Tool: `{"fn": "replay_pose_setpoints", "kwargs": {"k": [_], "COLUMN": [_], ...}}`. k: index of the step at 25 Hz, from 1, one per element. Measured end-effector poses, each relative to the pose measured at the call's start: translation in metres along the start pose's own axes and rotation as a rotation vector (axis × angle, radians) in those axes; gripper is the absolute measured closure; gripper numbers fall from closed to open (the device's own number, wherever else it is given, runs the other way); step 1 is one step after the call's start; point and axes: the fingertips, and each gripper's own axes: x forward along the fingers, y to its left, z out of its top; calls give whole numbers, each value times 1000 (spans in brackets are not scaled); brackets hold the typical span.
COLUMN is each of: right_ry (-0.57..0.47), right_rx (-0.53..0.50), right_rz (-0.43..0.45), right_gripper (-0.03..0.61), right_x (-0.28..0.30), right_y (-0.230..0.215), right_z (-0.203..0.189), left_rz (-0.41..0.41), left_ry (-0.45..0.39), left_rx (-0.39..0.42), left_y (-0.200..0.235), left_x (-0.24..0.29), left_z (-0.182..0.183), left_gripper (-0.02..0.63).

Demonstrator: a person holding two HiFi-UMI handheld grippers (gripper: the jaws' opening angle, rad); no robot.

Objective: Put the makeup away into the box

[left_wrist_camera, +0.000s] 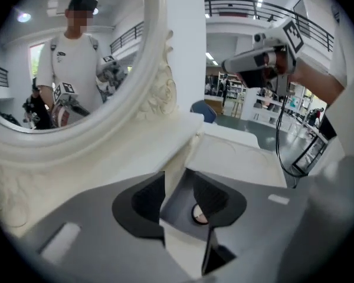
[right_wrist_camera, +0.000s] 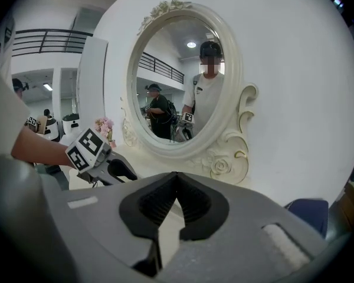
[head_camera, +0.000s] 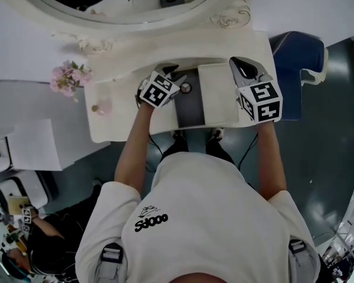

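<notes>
The box, grey inside, stands open at the middle of the head view on the white dressing table, with its white lid lying flat to the right. A small round compact already lies inside, near the upper end of the grey floor. The left gripper hangs over that end, jaws apart with nothing between them; its own view looks past the pads down onto the compact. The right gripper, at the right of the head view beyond the lid, has its jaws together at the tips and carries nothing. That item seems put away. At the left of the tabletop, below the pink flowers, sits a small pinkish bottle-like thing. If it counts as makeup it still has to go in, and the lid is not yet closed.
</notes>
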Motion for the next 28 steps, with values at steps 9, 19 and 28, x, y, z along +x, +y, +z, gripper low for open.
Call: {"fn": "replay_pose_setpoints", "kwargs": {"k": [9, 19, 28], "right_ry": [-151, -281, -398], "right_rx": [-156, -309, -362], "right_rz": [-8, -3, -16], "right_gripper": [577, 577, 577], "right_x": [0, -10, -30], "right_y": [7, 30, 44], "right_z": [95, 174, 216], "left_rz": [292, 498, 570], "left_ry": [-336, -541, -623], "left_rx": [-103, 22, 90], "left_y": [81, 99, 97], "left_x": [-127, -246, -296], "left_z": [80, 153, 183], "left_gripper": [597, 597, 597]}}
